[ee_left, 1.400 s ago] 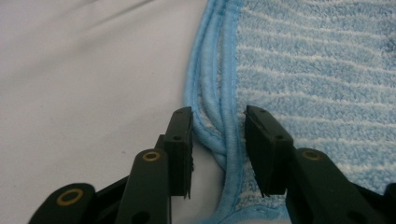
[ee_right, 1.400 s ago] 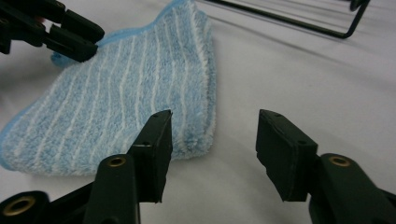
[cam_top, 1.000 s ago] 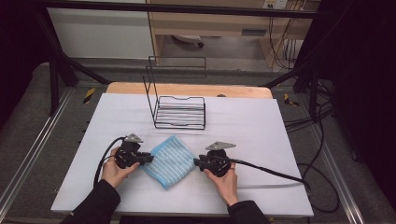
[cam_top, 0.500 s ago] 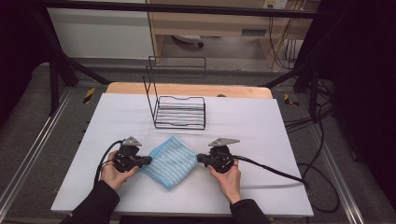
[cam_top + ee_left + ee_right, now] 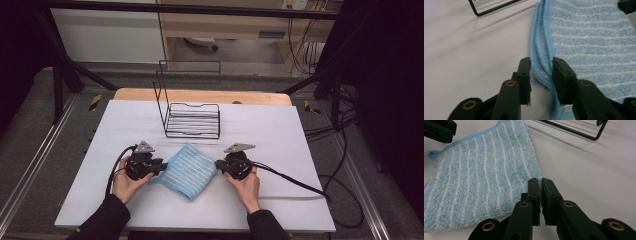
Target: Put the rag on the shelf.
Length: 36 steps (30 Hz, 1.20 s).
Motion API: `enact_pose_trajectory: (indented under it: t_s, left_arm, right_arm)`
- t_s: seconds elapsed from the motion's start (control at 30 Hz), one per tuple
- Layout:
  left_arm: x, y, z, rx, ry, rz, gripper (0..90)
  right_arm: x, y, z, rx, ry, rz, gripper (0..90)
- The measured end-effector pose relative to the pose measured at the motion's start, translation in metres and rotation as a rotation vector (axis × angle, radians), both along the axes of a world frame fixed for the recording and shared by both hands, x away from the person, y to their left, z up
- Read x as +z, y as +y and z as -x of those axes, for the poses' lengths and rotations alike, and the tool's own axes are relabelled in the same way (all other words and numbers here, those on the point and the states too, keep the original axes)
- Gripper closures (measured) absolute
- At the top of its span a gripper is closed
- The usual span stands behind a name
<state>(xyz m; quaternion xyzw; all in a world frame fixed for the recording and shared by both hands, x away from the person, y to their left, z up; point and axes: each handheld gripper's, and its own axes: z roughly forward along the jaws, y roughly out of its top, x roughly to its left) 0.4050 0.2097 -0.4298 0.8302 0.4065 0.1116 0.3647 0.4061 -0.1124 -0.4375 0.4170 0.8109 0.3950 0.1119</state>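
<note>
Folded blue striped towel [image 5: 188, 170] lies flat on the white table [image 5: 300, 150], near the front edge, a little in front of the black wire rack [image 5: 192, 120] and apart from it. Both grippers sit at table level, one at each side corner of the towel.

Left gripper [image 5: 541, 75] — jaws have just been opening; in the left gripper view they stand apart with the towel's layered blue hem [image 5: 541, 62] running between them. Pads look clear of the cloth, or barely brushing it; I read this as released, not gripping.

Right gripper [image 5: 540, 187] — jaws clenched nearly together, the towel's right corner [image 5: 537, 176] at their tips. A sliver of terry seems caught between the pads, so I take it as pinching that corner, though the bite is thin.

Step in hand, as judged: taking hold of the two opposite corners, either to lift the towel or fold it again. The right side appears secured, the left not.

Next move calls for the left jaws to close on all hem layers at once, deep enough not to slip. Then both hands should rise together, keeping the cloth level — if only the top layer is caught, the fold will likely fall open
</note>
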Motion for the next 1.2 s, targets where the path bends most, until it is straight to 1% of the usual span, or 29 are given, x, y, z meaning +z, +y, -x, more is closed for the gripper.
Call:
enact_pose_trajectory:
  t_s: [0.07,0.1,0.17,0.23,0.3,0.33,0.37,0.47,0.57,0.63,0.7,0.77,0.83,0.9,0.97,1.07,1.13,1.17,1.2]
  left_arm:
    - [-0.004,0.000,-0.002,-0.005,0.016,-0.005,64.1]
    - [-0.005,-0.001,-0.003,-0.005,0.024,0.000,64.1]
    - [-0.007,-0.002,-0.004,-0.016,0.034,0.010,64.4]
    - [-0.009,-0.004,-0.004,-0.029,0.039,0.009,65.6]
    - [-0.011,-0.006,-0.003,-0.036,0.037,0.011,70.1]
    - [-0.012,-0.006,-0.003,-0.039,0.040,0.013,73.9]
    - [-0.012,-0.007,-0.003,-0.044,0.046,0.015,73.9]
    - [-0.013,-0.009,-0.003,-0.052,0.049,0.009,80.2]
    - [-0.011,-0.011,0.000,-0.054,0.045,-0.014,84.9]
    - [-0.010,-0.011,0.003,-0.053,0.056,-0.010,85.2]
    - [-0.009,-0.011,0.006,-0.062,0.066,-0.010,85.5]
    - [-0.008,-0.011,0.011,-0.070,0.079,0.005,85.7]
    - [-0.008,-0.011,0.019,-0.069,0.081,0.008,85.8]
    - [-0.009,-0.010,0.025,-0.064,0.092,0.020,85.8]
    - [-0.009,-0.010,0.030,-0.057,0.095,0.030,85.7]
    - [-0.009,-0.013,0.036,-0.048,0.086,0.027,85.7]
    - [-0.009,-0.015,0.040,-0.039,0.075,0.023,85.6]
    - [-0.009,-0.016,0.041,-0.039,0.071,0.026,85.6]
    - [-0.008,-0.017,0.043,-0.034,0.067,0.023,85.5]
  right_arm:
    - [-0.001,0.000,0.000,-0.003,-0.002,0.002,84.5]
    - [-0.002,0.000,-0.001,-0.006,-0.003,0.005,84.2]
    - [-0.003,0.001,-0.002,-0.007,-0.005,0.010,84.0]
    - [-0.005,0.001,-0.003,-0.012,-0.004,0.012,84.2]
    - [-0.006,0.002,-0.004,-0.016,0.000,0.014,84.7]
    - [-0.007,0.002,-0.006,-0.016,-0.001,0.012,85.1]
    - [-0.007,0.002,-0.006,-0.016,-0.001,0.012,85.1]
    - [-0.008,0.003,-0.008,-0.018,-0.001,0.008,85.6]
    - [-0.008,0.003,-0.009,-0.016,-0.006,0.003,86.0]
    - [-0.008,0.002,-0.009,-0.014,-0.010,0.004,86.2]
    - [-0.007,0.002,-0.010,-0.011,-0.018,0.006,86.2]
    - [-0.006,0.001,-0.013,-0.010,-0.023,0.004,86.3]
    - [-0.003,0.000,-0.019,0.001,-0.027,-0.014,86.3]
    - [-0.003,0.000,-0.021,0.007,-0.026,-0.017,86.3]
    - [-0.002,0.002,-0.028,0.024,-0.024,-0.035,86.4]
    - [-0.002,0.004,-0.032,0.037,-0.031,-0.037,86.4]
    - [-0.003,0.006,-0.037,0.049,-0.048,-0.032,86.4]
    - [-0.004,0.008,-0.039,0.050,-0.048,-0.032,86.4]
    - [-0.005,0.010,-0.043,0.057,-0.062,-0.035,86.4]
